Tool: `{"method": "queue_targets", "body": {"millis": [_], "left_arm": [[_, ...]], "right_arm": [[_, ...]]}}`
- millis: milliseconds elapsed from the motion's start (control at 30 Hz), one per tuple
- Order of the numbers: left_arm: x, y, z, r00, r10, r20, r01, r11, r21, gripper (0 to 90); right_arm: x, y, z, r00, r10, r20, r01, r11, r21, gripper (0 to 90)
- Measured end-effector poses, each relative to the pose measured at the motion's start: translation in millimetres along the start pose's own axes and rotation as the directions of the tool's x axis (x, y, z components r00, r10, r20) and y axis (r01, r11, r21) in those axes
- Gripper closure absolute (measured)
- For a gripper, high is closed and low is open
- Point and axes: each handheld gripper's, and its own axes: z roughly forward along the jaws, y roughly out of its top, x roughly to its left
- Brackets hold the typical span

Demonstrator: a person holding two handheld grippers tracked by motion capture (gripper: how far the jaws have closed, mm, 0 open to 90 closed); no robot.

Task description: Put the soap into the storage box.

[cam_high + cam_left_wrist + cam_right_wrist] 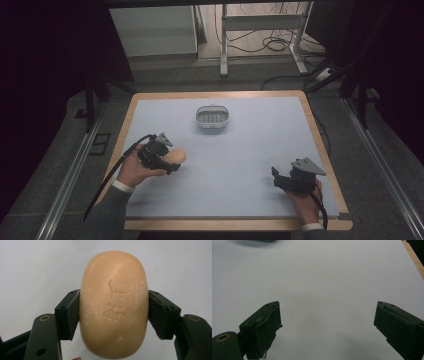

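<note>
The left gripper (170, 161) has its jaws closed on a peach-coloured bar of soap (113, 305), the two black pads pressing its long flanks about halfway along, so the bar's long axis runs straight out ahead of the jaws and its rounded nose sticks well past them. In the high view the soap (177, 157) sits low over the left part of the pale surface (250, 165), pointing roughly to the right and slightly away from the person; whether it touches the surface or is just lifted clear cannot be told. The white soap dish (212, 119) stands farther back, near the middle of the far half of the surface, so from the held bar it lies ahead and to the right, well apart. The left hand (134, 171) is plainly the nearer one to it. The right gripper (327, 325) rests near the front right corner with its jaws spread wide and nothing between them. Judging by the layout, the likely move is to carry the bar forward and rightward, turning it so its length matches the dish's longer side.
</note>
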Motion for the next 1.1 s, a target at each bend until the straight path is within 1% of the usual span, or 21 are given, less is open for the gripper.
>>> {"method": "queue_targets", "body": {"millis": [233,400,567,833,933,1000,1100], "left_arm": [[-1.4,6.7,1.8,0.9999,0.011,-0.005,-0.011,0.9999,0.003,32.6],[-1.1,9.0,1.8,0.9998,0.013,-0.014,-0.013,0.9999,-0.011,32.6],[-2.0,11.9,2.5,0.9998,0.019,-0.009,-0.019,0.9998,-0.008,32.6],[0.8,17.7,5.3,0.9998,0.020,-0.007,-0.020,0.9998,0.000,32.6],[0.8,20.3,5.3,0.9994,0.027,-0.021,-0.027,0.9996,0.004,32.6],[1.4,21.4,6.1,0.9996,0.023,-0.014,-0.023,0.9997,-0.003,32.6],[3.3,22.5,7.8,0.9997,0.021,-0.015,-0.021,0.9998,0.003,32.6]], "right_arm": [[0.1,0.0,-0.1,1.0000,0.000,0.000,0.000,1.000,-0.001,7.4],[0.1,-0.1,-0.2,1.0000,0.001,0.001,-0.001,1.000,-0.001,7.4],[0.3,0.0,0.0,1.0000,-0.002,0.003,0.002,1.000,0.001,7.4],[0.1,0.1,0.5,1.0000,0.000,0.010,0.000,1.000,0.004,7.7],[0.1,0.1,0.3,1.0000,0.000,0.009,0.000,1.000,0.004,7.7],[0.2,0.1,0.4,1.0000,0.000,0.010,0.000,1.000,0.004,7.7],[0.3,0.1,0.5,0.9999,-0.003,0.011,0.003,1.000,0.005,7.7]]}}
